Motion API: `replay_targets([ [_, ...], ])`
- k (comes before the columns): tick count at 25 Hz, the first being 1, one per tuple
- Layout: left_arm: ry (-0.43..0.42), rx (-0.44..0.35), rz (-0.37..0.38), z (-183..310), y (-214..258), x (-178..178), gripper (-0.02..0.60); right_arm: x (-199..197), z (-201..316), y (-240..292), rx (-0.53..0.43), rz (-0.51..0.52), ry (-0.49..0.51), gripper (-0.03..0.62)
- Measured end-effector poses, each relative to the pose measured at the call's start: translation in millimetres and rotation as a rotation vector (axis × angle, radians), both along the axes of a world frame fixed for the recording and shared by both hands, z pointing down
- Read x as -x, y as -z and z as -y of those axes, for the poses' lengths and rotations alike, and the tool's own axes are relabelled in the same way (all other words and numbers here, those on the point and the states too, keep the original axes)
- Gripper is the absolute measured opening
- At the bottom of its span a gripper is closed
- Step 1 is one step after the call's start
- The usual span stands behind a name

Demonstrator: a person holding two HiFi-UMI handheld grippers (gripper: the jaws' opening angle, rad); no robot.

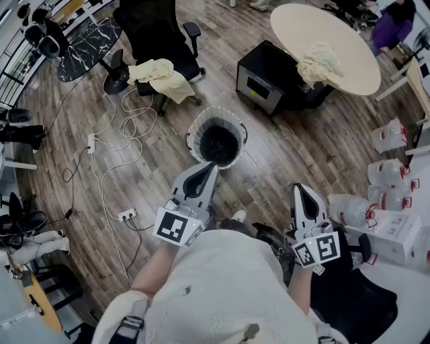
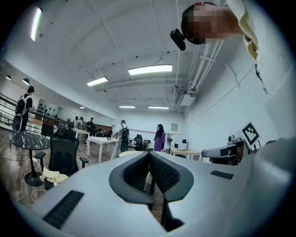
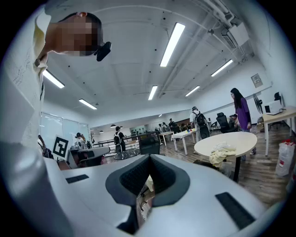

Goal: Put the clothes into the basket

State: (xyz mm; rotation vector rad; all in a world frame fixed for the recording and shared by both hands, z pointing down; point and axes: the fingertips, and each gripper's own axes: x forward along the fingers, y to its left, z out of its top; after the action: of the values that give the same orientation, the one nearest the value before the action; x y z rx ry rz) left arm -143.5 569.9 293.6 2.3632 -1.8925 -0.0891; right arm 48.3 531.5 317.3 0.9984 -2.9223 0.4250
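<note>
**A:** What's the basket (image 1: 195,129) made of?

**B:** It is round, with a pale, lacy-looking rim and a dark inside. What it holds I can't make out. It stands upright on the wood plank floor (image 1: 302,144), mouth facing up, just ahead of the left claw (image 1: 207,169).

**A:** And the clothes?

**B:** There are two pieces, both soft and rumpled. A pale yellow garment (image 1: 162,78) is draped over the seat of a black office chair (image 1: 151,27), beyond the basket and to its left. A cream garment (image 1: 320,62) lies in a crumpled heap on the smooth, round beige counter (image 1: 295,20), well apart from the basket on the right.

**A:** Which way do they run?

**B:** In the head view the yellow one stretches from upper left to lower right, with one end hanging off the seat's edge. The cream one is a bunched lump with no clear long axis.

**A:** The claws?

**B:** Both have smooth grey shells with dark ribbed pads. The left claw's tips meet with nothing between them. The right claw (image 1: 304,193) is also closed and empty, held well to the right of the basket.
</note>
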Motion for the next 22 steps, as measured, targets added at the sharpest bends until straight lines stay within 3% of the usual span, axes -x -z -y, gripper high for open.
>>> replay_targets([
  [9,0.031,0.004,-0.025,-37,8,-38,0.020,-57,-27,30,-0.052,0.050,-0.029,0.006],
  [15,-0.028,-0.022,0.000,-26,11,-78,0.020,-95,-36,15,-0.008,0.052,-0.085,0.006],
  [22,-0.090,-0.016,-0.002,-14,9,-108,0.020,-115,-30,17,-0.019,0.057,-0.113,0.006],
])
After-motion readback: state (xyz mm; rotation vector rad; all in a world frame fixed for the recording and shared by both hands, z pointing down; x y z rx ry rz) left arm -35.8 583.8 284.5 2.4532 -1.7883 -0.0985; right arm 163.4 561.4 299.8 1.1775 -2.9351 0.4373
